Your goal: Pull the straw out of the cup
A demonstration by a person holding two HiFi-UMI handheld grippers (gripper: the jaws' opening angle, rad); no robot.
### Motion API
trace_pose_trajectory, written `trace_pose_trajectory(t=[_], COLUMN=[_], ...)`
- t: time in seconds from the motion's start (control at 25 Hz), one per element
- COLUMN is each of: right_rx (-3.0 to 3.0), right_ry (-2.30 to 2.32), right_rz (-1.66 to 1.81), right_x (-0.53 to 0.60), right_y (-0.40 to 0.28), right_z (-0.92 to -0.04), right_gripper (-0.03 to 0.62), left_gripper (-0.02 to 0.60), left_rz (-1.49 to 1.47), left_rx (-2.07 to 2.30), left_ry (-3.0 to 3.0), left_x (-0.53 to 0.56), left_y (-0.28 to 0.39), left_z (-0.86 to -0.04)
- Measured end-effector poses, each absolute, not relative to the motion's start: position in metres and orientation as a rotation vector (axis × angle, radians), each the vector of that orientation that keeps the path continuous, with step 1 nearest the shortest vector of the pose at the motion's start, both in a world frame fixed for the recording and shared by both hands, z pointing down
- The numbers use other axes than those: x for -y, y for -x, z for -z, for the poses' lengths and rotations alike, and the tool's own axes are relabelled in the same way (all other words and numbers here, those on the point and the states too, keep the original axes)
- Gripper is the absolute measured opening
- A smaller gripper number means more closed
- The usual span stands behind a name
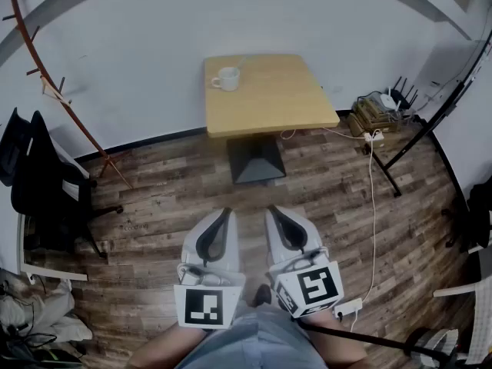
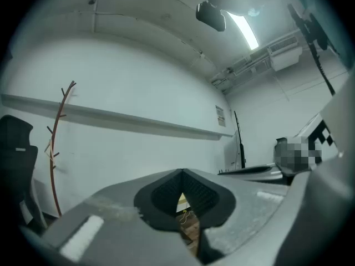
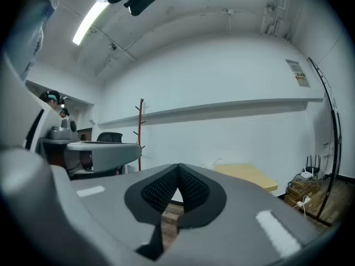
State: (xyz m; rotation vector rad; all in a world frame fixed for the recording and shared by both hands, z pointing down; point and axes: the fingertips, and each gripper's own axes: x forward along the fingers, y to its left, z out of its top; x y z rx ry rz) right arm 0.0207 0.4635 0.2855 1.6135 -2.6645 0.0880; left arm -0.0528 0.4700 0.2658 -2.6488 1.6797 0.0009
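Novice: Tongs on the left gripper (image 1: 225, 215) are pressed together with nothing in them, and the right gripper (image 1: 274, 212) is the same. Both are well short of the table (image 1: 284, 98).

Coach: Yes. The cup (image 1: 226, 78) sits at the table's far left corner, with the straw (image 1: 237, 66) leaning out to the right. I'd move close, spread both pairs, steady the cup with the left and pinch the straw high with the right. Pull slowly along its lean, or the cup may tip.
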Motion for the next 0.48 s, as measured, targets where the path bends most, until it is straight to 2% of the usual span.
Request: trace_pose_trajectory(t=[0.48], right_rx=[2.707], right_ry=[-1.598], right_rz=[-0.08], right_x=[-0.469], right_y=[-0.054], right_z=[-0.286], right_gripper=[0.006], left_gripper=[0.018], left_rz=[0.039], left_rx=[-1.717], left_ry=[2.618], left_x=[-0.476], left_y=[0.023], left_z=[-0.273])
